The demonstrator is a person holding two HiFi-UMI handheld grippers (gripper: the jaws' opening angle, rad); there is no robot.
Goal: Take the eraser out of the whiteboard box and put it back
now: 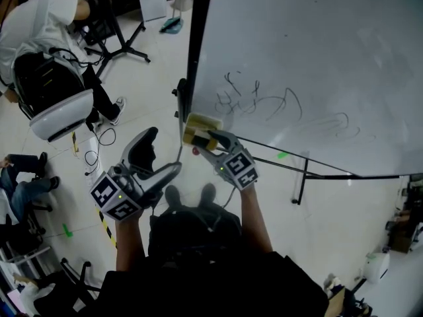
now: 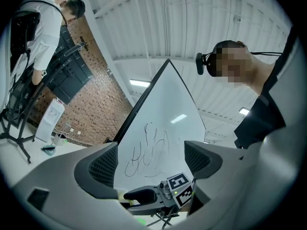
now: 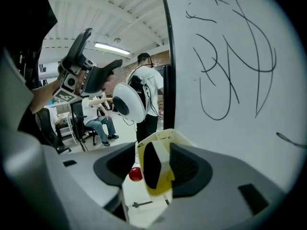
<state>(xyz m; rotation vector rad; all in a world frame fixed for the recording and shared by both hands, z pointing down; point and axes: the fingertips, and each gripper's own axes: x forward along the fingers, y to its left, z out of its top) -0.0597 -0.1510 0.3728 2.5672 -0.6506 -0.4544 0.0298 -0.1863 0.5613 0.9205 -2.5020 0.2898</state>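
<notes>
A cream and yellow whiteboard box [image 1: 203,120] [image 3: 163,133] hangs at the lower left corner of the whiteboard [image 1: 317,58] [image 2: 163,123], which bears black scribbles. My right gripper [image 1: 210,139] [image 3: 152,144] is at that box, shut on the eraser [image 3: 161,162], a white block with a black felt face turned left. The eraser stands upright between the jaws, level with the box rim. My left gripper [image 1: 164,149] [image 2: 151,150] hangs open and empty to the left, away from the board, and also shows in the right gripper view [image 3: 103,47].
A person in a white shirt [image 1: 36,18] stands at the far left with a white-shelled pack [image 1: 59,111]. Seated people [image 1: 20,177] are by the left edge. The board's stand leg [image 1: 301,177] and a small red thing [image 1: 195,151] are on the floor.
</notes>
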